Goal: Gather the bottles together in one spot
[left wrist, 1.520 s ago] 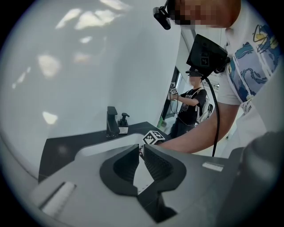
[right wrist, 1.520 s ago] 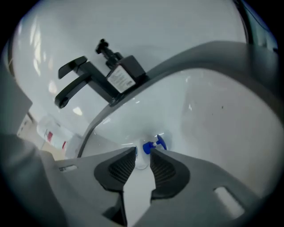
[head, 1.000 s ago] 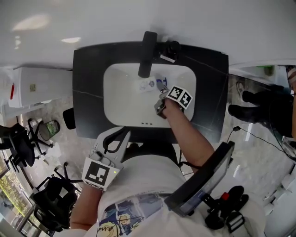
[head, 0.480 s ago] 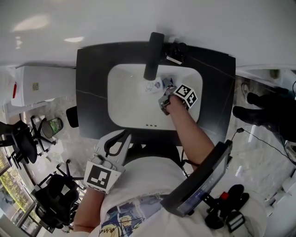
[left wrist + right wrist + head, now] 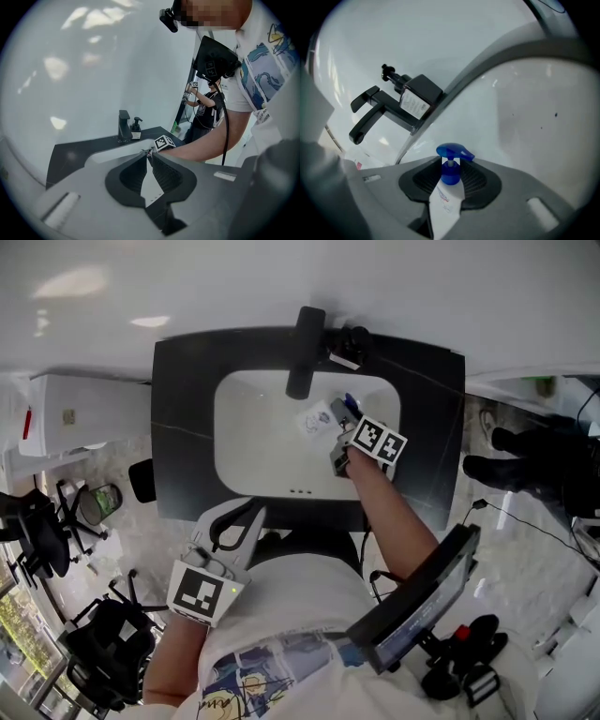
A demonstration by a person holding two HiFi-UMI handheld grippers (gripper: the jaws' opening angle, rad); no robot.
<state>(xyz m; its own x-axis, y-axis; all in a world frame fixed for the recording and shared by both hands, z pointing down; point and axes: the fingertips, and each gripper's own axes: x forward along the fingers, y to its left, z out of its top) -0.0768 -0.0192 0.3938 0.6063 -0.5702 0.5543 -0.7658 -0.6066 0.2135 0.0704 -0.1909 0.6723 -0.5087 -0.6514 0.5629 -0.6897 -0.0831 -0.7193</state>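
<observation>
While its jaws are closing, the right gripper (image 5: 450, 183) grips a bottle (image 5: 444, 204) btwn its pads: white body wedged in the jaws, blue pump (image 5: 452, 157) poking out just past the tips; directly under and ahead of it curves the white sink (image 5: 525, 108); up and to the jaws' left, beyond the basin rim, stands a black faucet (image 5: 386, 108), w/ a black labelled dispenser (image 5: 425, 90) just beside it on the side nearer the gripper; in the head view a pale printed item (image 5: 314, 418) lies in the basin just left of the gripper, too small to tell what; the dark counter (image 5: 178, 427) rings the sink on all sides.

The left gripper (image 5: 151, 153) sits back by the person's waist, well apart from the right one; its jaw tips meet w/ nothing btwn them, so it's clenched & empty; ahead of it, past the counter's near edge, are the sink, the right arm (image 5: 206, 145) and, further off, the faucet; a 2nd person (image 5: 206, 110) stands in the bg to its right.
</observation>
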